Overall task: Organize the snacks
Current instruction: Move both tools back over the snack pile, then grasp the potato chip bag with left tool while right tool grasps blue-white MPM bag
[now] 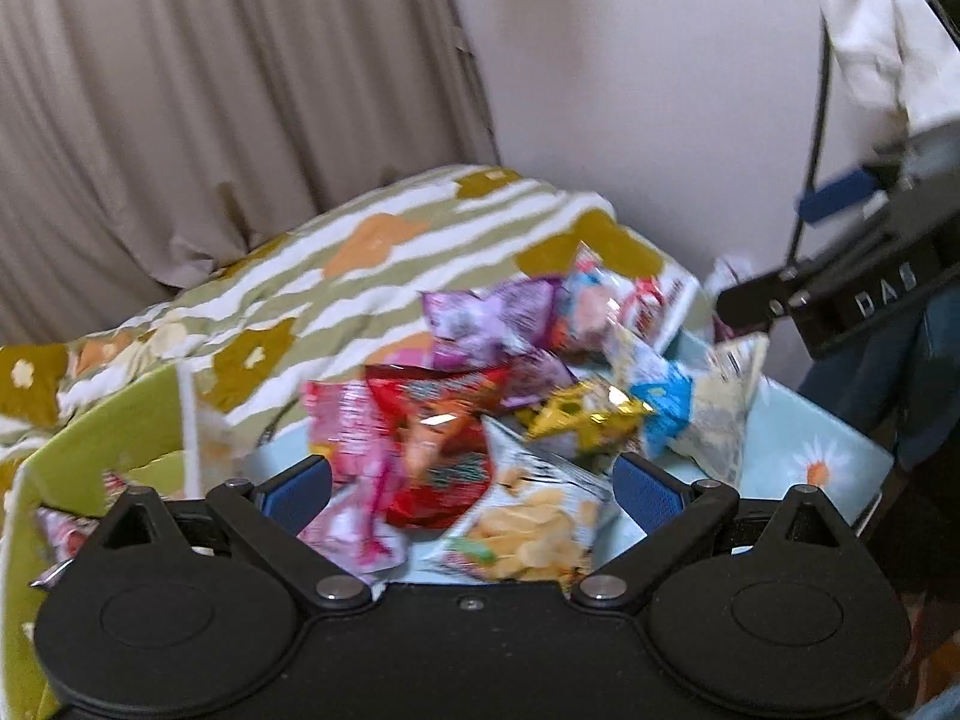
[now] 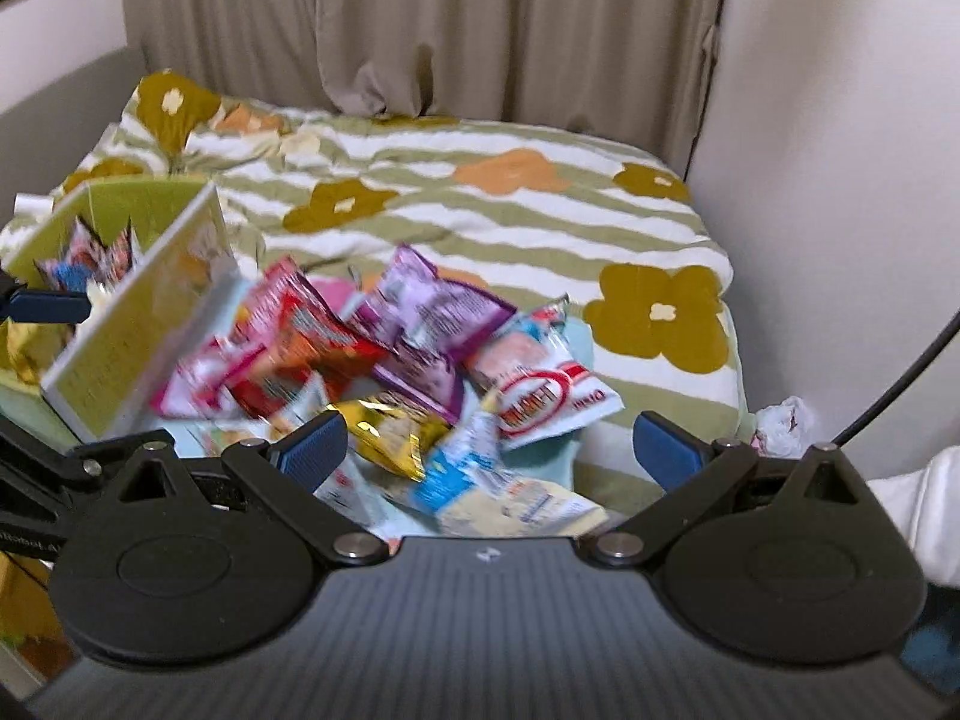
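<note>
A heap of snack packets lies on a pale blue flowered surface by the bed. It includes a red packet, a purple packet, a gold packet and a chips packet. My left gripper hangs open just above the near packets, holding nothing. My right gripper is open too, over the same heap: gold packet, purple packet, red packet. A green box with several packets inside stands at the left; its wall shows beside my left gripper.
A bed with a green-striped flowered quilt lies behind the heap. Beige curtains and a pale wall close the back and right. A black cable hangs at right. The other gripper's black body reaches in from the right.
</note>
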Demonstrator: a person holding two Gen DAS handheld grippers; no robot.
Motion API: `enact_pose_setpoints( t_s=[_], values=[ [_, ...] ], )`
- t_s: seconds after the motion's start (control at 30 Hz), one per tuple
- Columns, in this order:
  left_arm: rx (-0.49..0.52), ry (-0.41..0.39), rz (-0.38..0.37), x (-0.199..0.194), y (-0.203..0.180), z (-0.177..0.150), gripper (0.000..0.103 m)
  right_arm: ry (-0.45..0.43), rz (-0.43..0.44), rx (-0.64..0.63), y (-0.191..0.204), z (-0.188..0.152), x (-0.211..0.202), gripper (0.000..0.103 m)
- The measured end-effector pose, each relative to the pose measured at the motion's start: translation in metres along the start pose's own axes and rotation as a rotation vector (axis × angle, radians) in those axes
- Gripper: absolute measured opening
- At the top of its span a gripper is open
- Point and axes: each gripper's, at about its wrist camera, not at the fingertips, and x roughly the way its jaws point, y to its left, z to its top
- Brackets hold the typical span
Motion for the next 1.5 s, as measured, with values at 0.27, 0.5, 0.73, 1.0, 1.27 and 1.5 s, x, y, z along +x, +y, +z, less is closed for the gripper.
enact_pose_setpoints(
  t_s=[0.27,0.5,0.73,1.0,1.27,1.5],
  values=[
    [0.147,0.111,-0.012,0.068,-0.036,-0.015,0.102,0.059,0.103,-0.149,-0.015,-0.020,0.056,0.103],
    [0.187,0.189,0.009,0.109,-0.045,-0.027,0.100,0.092,0.162,-0.265,-0.013,-0.033,0.096,0.103],
    [0.221,0.221,0.013,0.128,-0.052,-0.032,0.097,0.157,0.209,-0.359,-0.002,-0.041,0.121,0.103],
    [0.147,0.271,-0.014,0.135,-0.044,-0.033,0.076,0.185,0.212,-0.400,0.004,-0.041,0.136,0.102],
    [0.054,0.289,-0.014,0.127,-0.035,-0.037,0.074,0.209,0.224,-0.406,0.009,-0.041,0.144,0.094],
    [-0.066,0.301,0.012,0.119,-0.023,-0.047,0.073,0.235,0.238,-0.379,0.010,-0.040,0.151,0.080]
  ],
)
